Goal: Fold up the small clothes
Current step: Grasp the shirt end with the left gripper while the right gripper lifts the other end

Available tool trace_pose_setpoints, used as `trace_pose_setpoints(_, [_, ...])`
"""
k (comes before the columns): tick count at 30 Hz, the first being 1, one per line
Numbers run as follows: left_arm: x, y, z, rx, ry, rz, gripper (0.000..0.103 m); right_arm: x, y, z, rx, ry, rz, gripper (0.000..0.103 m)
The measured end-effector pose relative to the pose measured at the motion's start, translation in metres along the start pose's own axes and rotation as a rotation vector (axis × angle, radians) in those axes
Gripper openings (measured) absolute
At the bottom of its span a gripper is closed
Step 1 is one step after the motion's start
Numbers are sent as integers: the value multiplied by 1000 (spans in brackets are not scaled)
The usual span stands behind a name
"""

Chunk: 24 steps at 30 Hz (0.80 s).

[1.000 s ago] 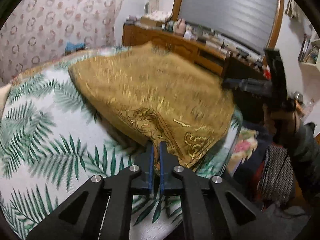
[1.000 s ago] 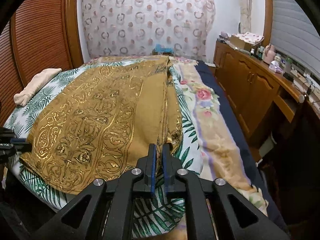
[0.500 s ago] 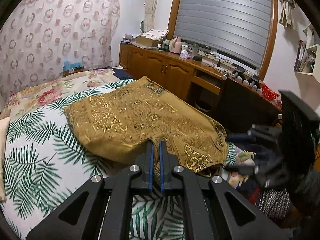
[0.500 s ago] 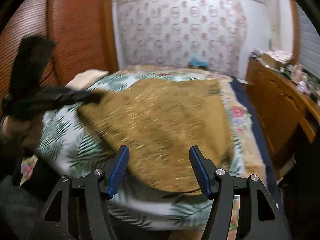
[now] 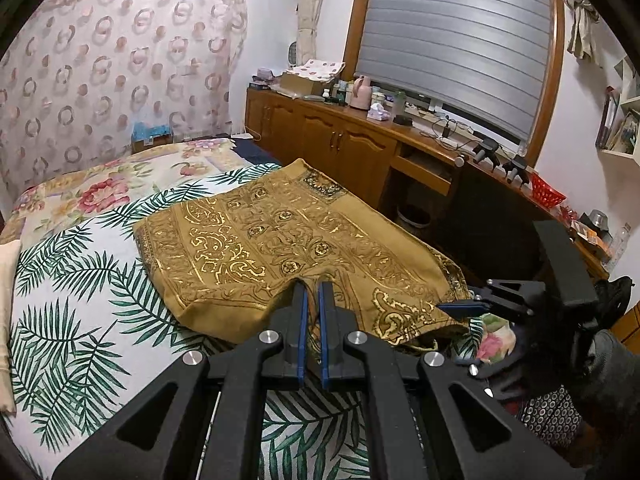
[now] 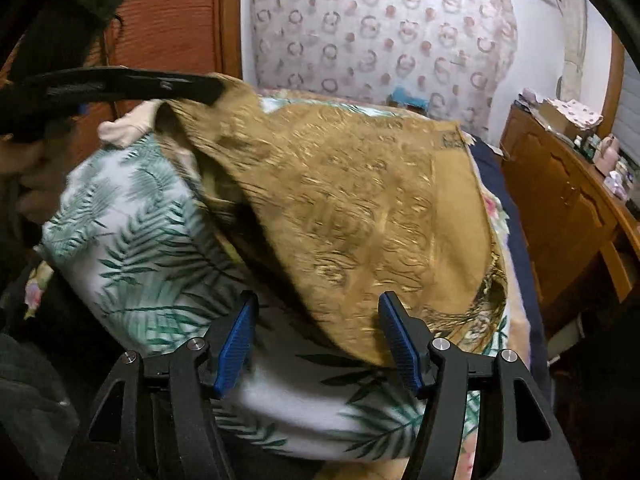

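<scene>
A mustard-brown garment with gold print (image 5: pixel 288 248) lies folded over on the palm-leaf bedspread (image 5: pixel 72 320). My left gripper (image 5: pixel 311 300) is shut on the garment's near edge and holds it slightly raised. In the right wrist view the left gripper (image 6: pixel 120 84) shows at upper left, lifting a corner of the garment (image 6: pixel 360 200). My right gripper (image 6: pixel 318 336) is open and empty, its blue pads either side of the garment's near edge. In the left wrist view the right gripper (image 5: pixel 472 312) sits by the garment's right corner.
A wooden sideboard (image 5: pixel 360 144) with bottles and clutter runs along the right under a shuttered window. A cream pillow (image 5: pixel 8 280) lies at the bed's left edge. A floral sheet (image 5: pixel 100 192) covers the far part of the bed. The bed's edge is close on the right.
My right gripper let go of the garment and opened, then swung left along the near edge. My left gripper stayed shut on the garment and carried its edge across the bed.
</scene>
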<state>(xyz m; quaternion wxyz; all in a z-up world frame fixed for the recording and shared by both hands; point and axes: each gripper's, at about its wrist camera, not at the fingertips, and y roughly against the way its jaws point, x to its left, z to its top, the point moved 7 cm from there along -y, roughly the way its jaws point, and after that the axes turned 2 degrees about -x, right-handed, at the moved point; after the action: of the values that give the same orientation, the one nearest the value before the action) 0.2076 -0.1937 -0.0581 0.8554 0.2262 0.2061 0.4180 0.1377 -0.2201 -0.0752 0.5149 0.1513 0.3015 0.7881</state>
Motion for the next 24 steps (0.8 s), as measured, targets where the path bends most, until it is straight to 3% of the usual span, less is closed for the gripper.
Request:
trace_pose_setpoints(2, [0,0,0,-1,-1,1,6,-5,-4,5,-1,-3,18,41])
trace_pose_setpoints(3, [0,1,0,-3,-2,1,6,-4,-5,6,-4,0,25,35])
trace_pose_setpoints(5, [1,1,1,-4,-6,11,6,-3,-5,13,-11,16,38,11])
trace_pose_setpoints(8, [4,2,1,-8,-11,31,6,-4,-3,27,-41,49,8,6])
trace_pose_setpoints(17, [25,12,16,-28,5,56,6,-15,11,75,-159,51,-23,5])
trace_pose_setpoints(24, [53,8,23,-28,38,73,6,-15,-7,122,-207,127,-39,5])
